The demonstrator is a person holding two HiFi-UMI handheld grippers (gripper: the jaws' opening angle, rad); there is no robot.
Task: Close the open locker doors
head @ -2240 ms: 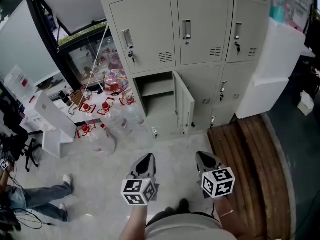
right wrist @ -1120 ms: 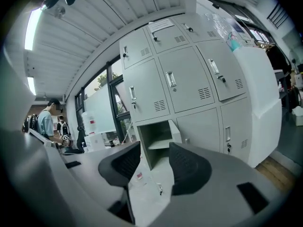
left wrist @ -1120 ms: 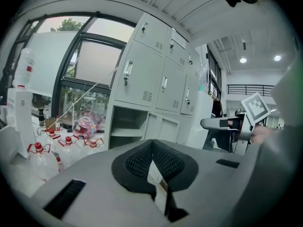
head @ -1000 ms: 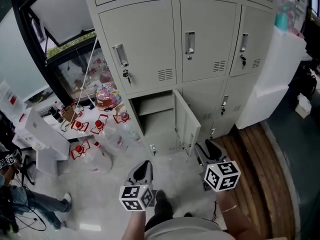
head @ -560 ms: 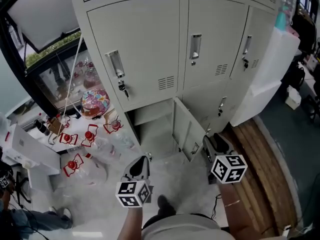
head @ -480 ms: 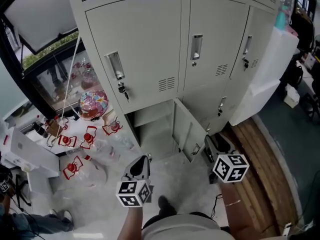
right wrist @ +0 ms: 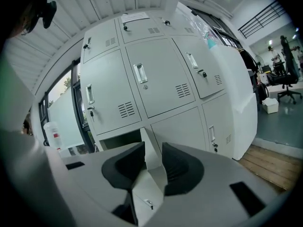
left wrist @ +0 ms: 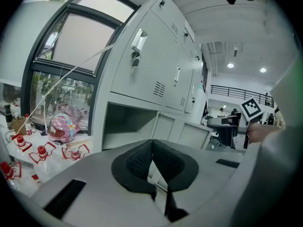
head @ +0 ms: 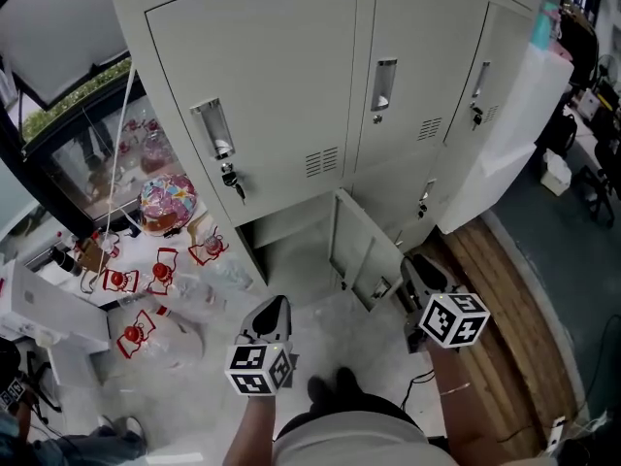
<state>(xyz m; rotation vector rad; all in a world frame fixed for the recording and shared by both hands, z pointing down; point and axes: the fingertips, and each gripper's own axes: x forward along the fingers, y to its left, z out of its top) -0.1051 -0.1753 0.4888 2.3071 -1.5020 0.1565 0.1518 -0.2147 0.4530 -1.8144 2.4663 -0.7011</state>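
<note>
Locker door (head: 357, 249): hangs open at centre of head view, lowest row | right gripper (head: 420, 265): jaws closing, narrow gap, nothing pinched, door edge showing beyond the gap; just right of door | left gripper (head: 275, 311): jaws together, empty, lower centre-left

The lockers (head: 281, 85) and their open door (head: 354, 246) look like smooth, matt, pale-grey painted metal, with shiny bare-metal handles (head: 212, 129). The boards (head: 514, 299) are rough brown wood. My left gripper (left wrist: 151, 143) has smooth grey plastic and matt black ribbed pads (left wrist: 137, 161).
</note>
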